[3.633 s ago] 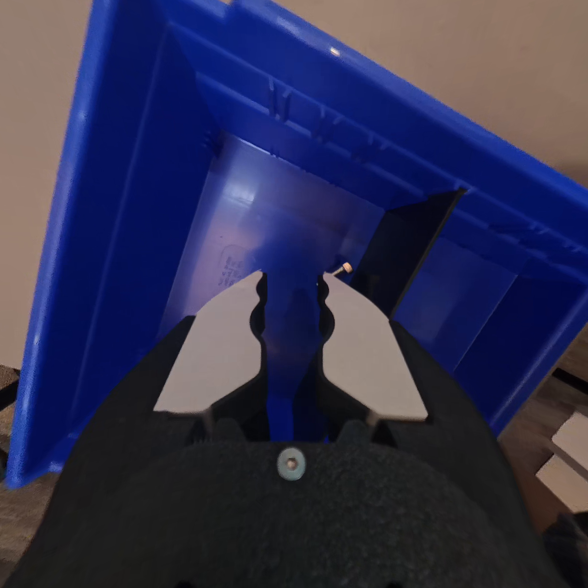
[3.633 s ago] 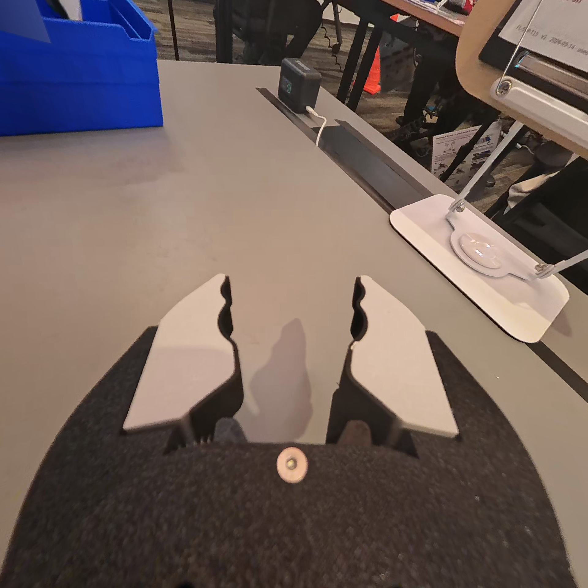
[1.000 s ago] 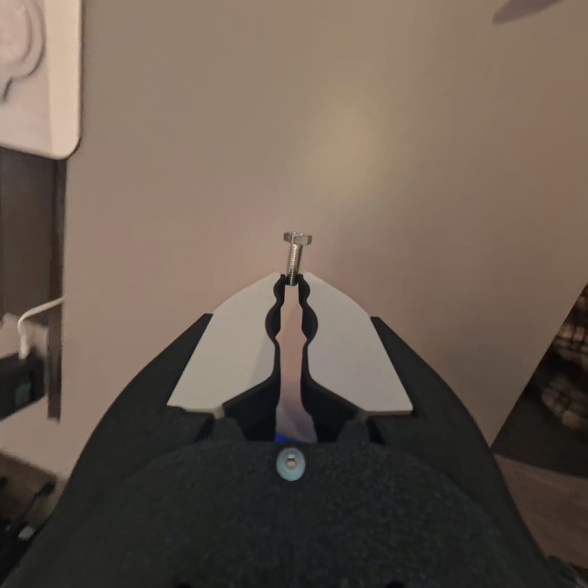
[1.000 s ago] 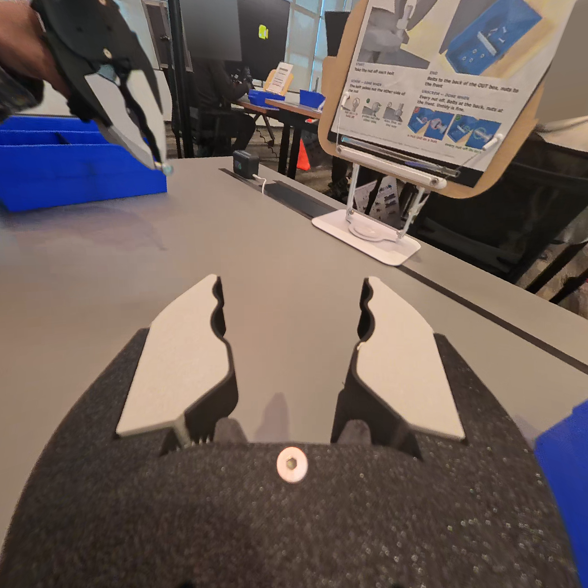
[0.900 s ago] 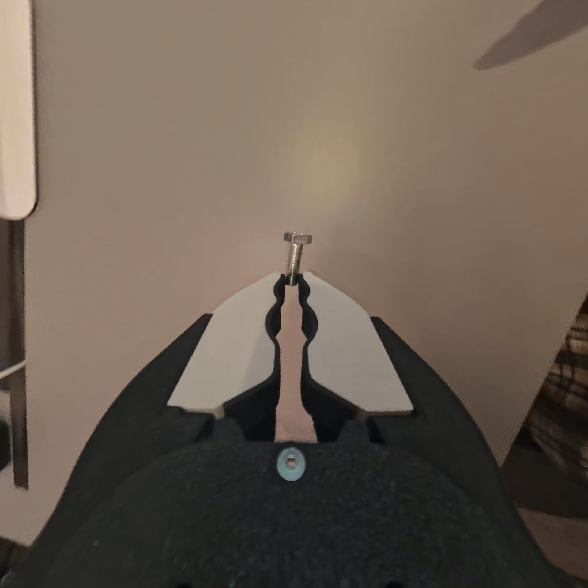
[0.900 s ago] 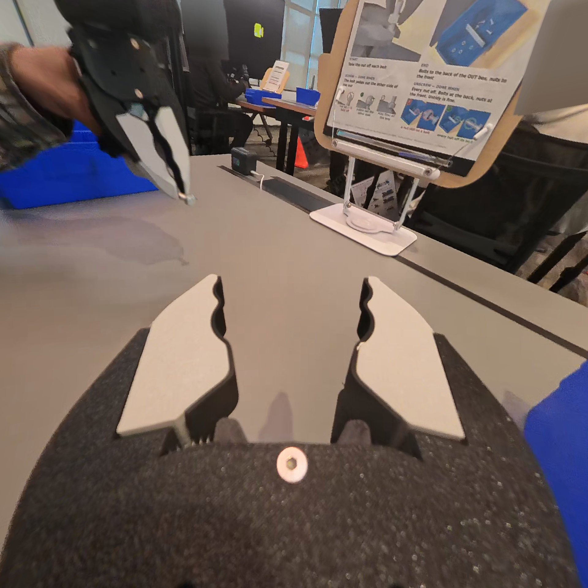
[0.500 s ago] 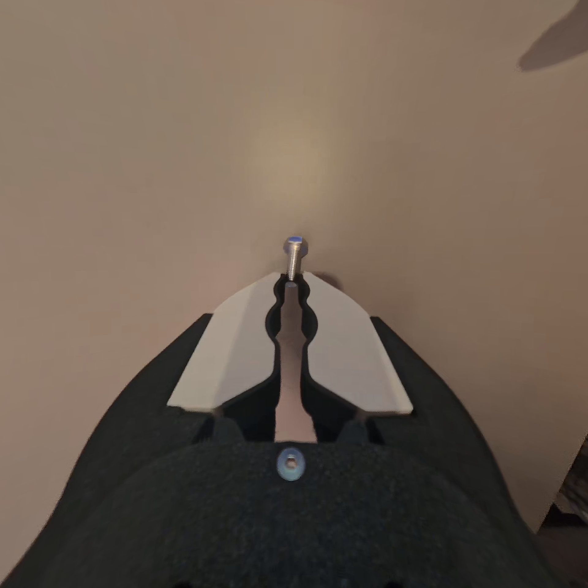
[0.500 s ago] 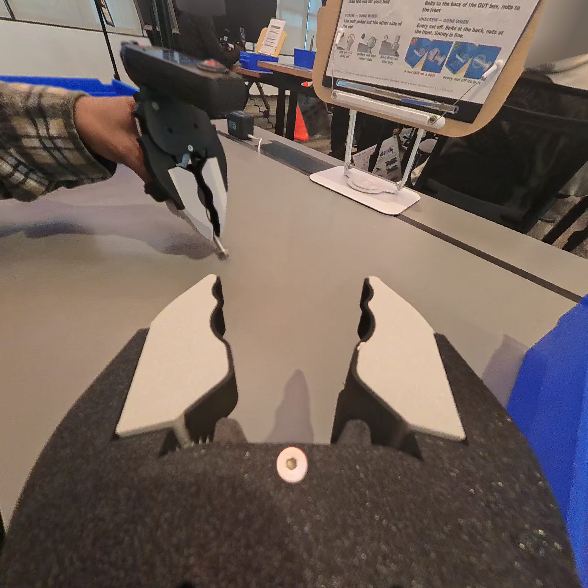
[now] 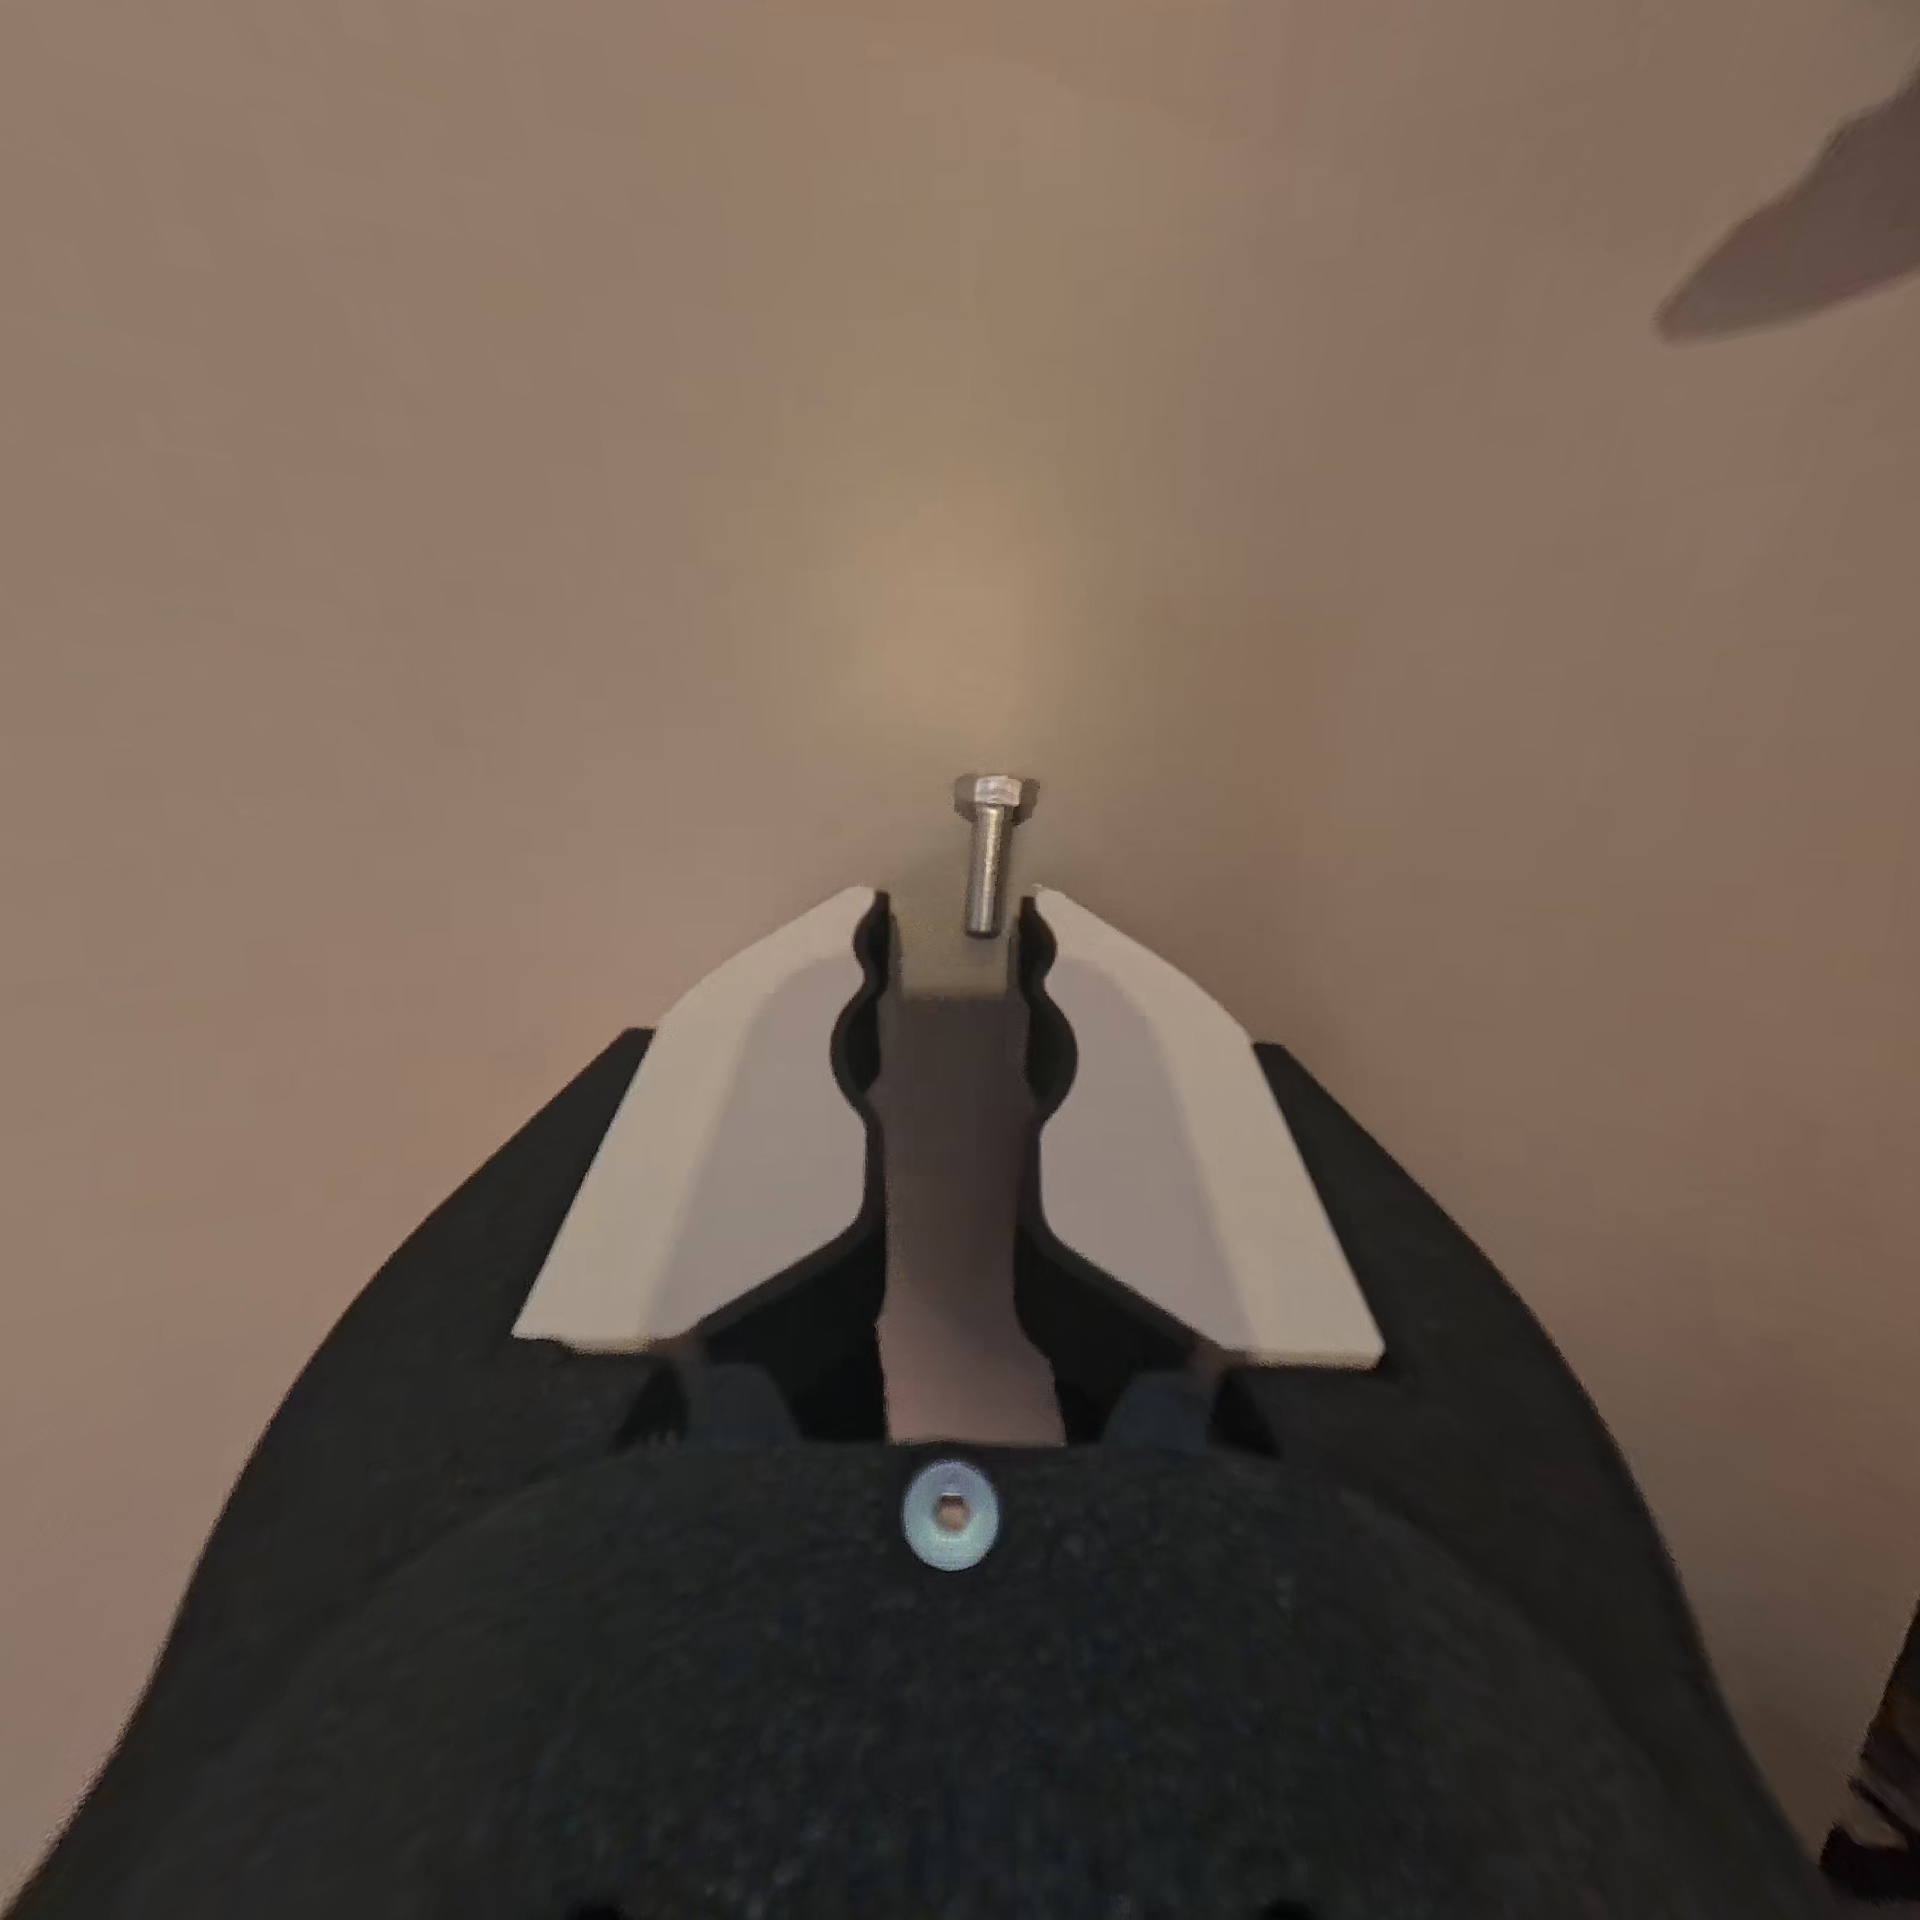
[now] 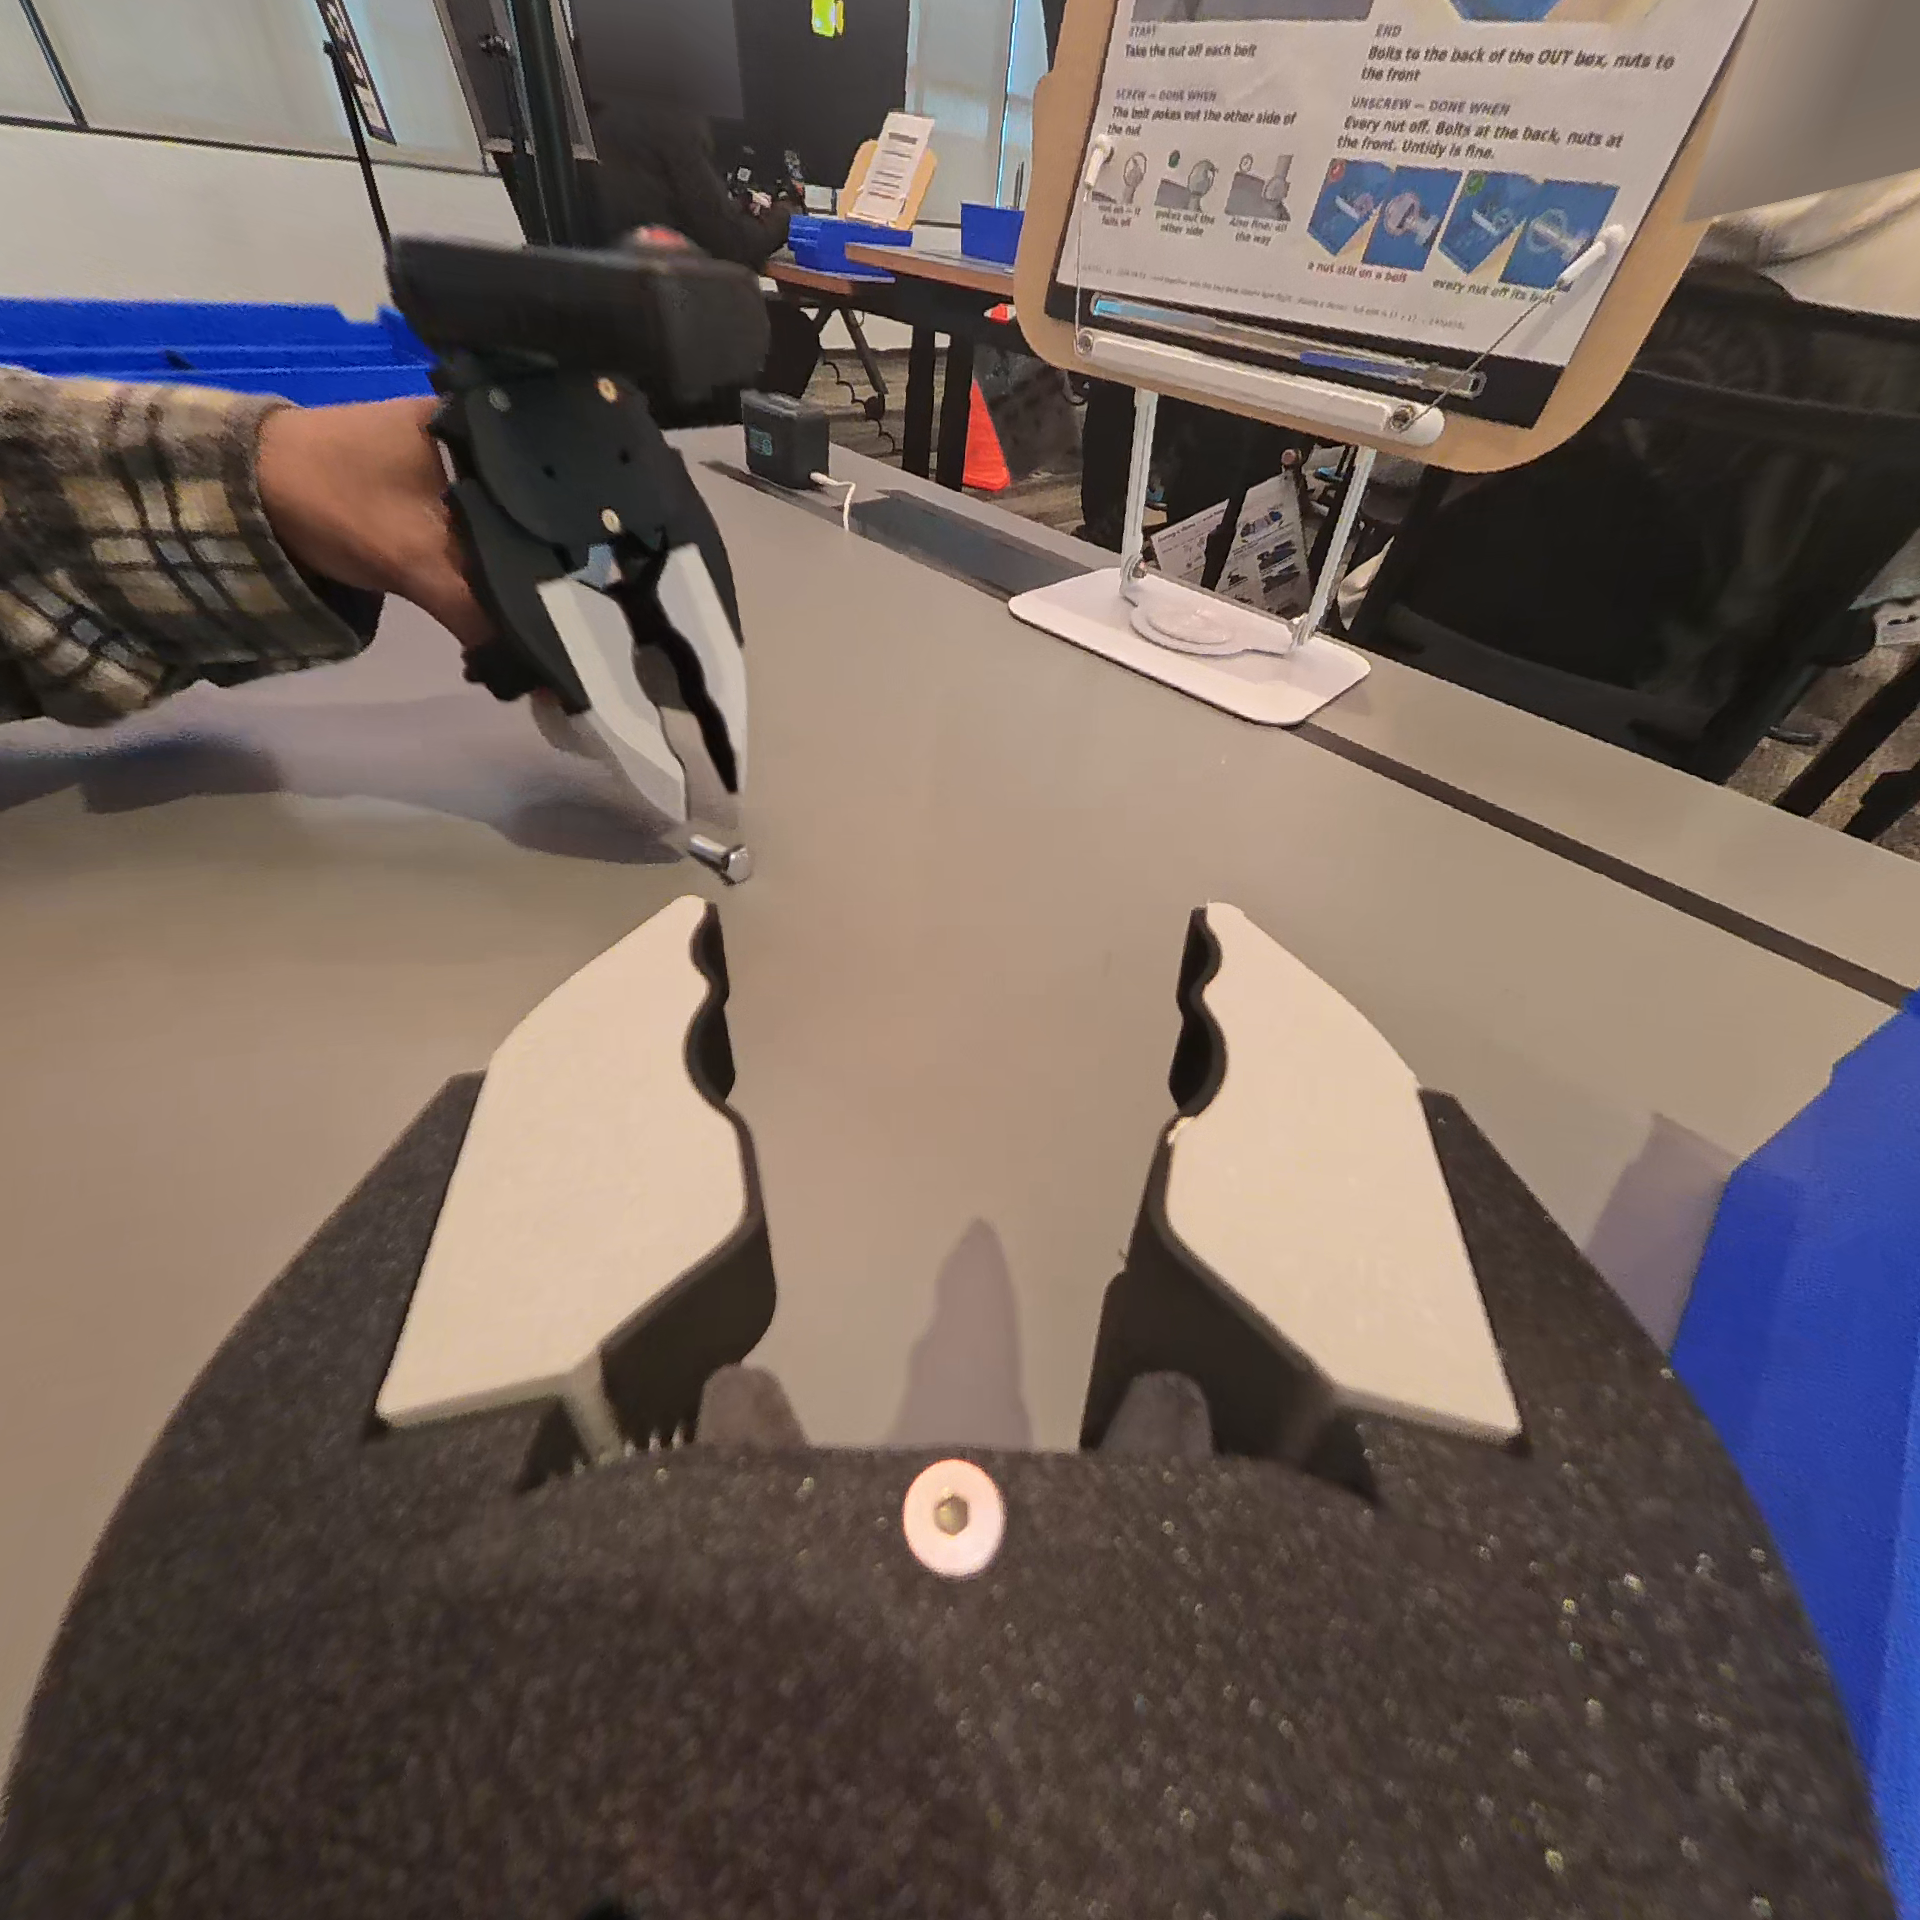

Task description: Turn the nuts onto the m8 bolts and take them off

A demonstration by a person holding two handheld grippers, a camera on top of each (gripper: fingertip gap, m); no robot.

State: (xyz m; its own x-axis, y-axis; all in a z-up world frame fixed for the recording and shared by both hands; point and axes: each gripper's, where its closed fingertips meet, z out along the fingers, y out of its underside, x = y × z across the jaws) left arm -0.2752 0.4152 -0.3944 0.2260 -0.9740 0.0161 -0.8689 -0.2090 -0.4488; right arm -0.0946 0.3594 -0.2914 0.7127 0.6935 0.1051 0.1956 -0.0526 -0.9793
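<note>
A silver hex-head bolt (image 9: 987, 852) lies on the grey table (image 9: 520, 468), head pointing away, just past my left gripper (image 9: 956, 909). The left jaws stand slightly apart and no longer touch the bolt. In the right wrist view the same bolt (image 10: 722, 858) lies on the table under the left gripper (image 10: 712, 795), which a hand in a plaid sleeve holds tilted down. My right gripper (image 10: 951, 925) is wide open and empty, low over the table, a short way from the bolt. No nut is in view.
A blue bin (image 10: 1829, 1351) stands at the right edge beside my right gripper. Another blue bin (image 10: 197, 343) is far left. A clipboard stand with an instruction sheet (image 10: 1340, 208) on a white base (image 10: 1195, 649) sits at the table's far edge, near a small black charger (image 10: 774, 442). My right fingertips sit around 20 cm from my left ones.
The left gripper carried the bolt from the blue bin down to the table, then opened and let it go. The right gripper stayed open and turned toward the bolt.
</note>
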